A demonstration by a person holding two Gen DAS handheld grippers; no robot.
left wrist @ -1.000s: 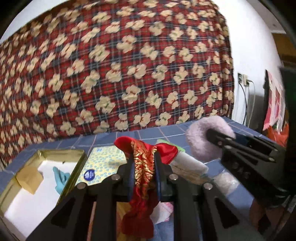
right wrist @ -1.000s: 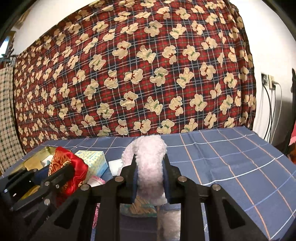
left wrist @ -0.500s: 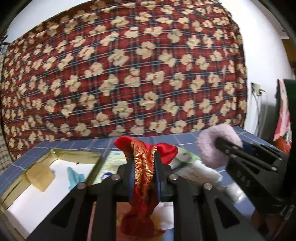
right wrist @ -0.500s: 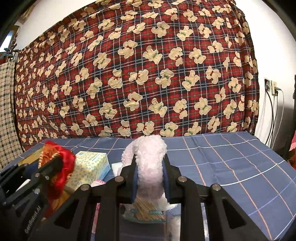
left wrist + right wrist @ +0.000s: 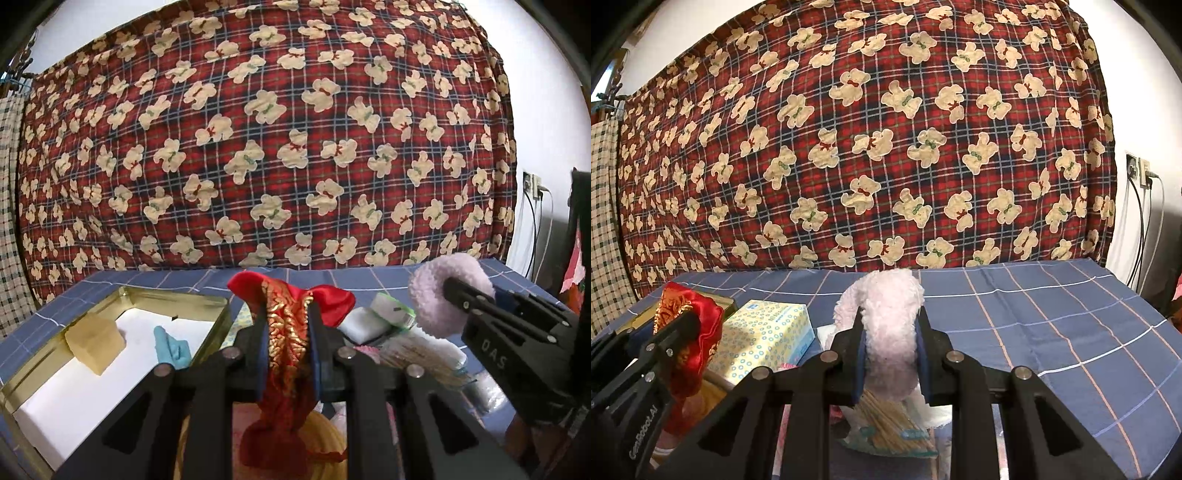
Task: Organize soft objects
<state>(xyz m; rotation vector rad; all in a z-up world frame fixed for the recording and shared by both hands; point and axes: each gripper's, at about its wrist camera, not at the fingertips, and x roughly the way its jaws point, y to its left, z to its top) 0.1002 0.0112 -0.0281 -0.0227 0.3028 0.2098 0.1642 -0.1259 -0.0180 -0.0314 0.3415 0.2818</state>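
My left gripper [image 5: 288, 332] is shut on a red and gold satin pouch [image 5: 286, 354] and holds it above the table, just right of the open gold tin [image 5: 173, 299]. The pouch also shows in the right wrist view [image 5: 690, 339]. My right gripper [image 5: 890, 339] is shut on a fluffy pale pink plush piece [image 5: 890, 332], held above the table's middle. That plush also shows at the right of the left wrist view [image 5: 443, 299]. The tin holds a tan sponge block [image 5: 96, 343] and a light blue cloth [image 5: 170, 347] on a white liner.
A dotted tissue box [image 5: 768, 339] lies right of the tin. A white packet [image 5: 373, 321], a bag of wooden sticks [image 5: 886, 424] and small wrapped items lie under the grippers. The blue checked tablecloth [image 5: 1052, 325] stretches right. A bear-print blanket [image 5: 868, 147] hangs behind.
Both grippers have risen and tilted up a little while keeping hold of the pouch and the plush. The tin and tissue box now sit lower in view.
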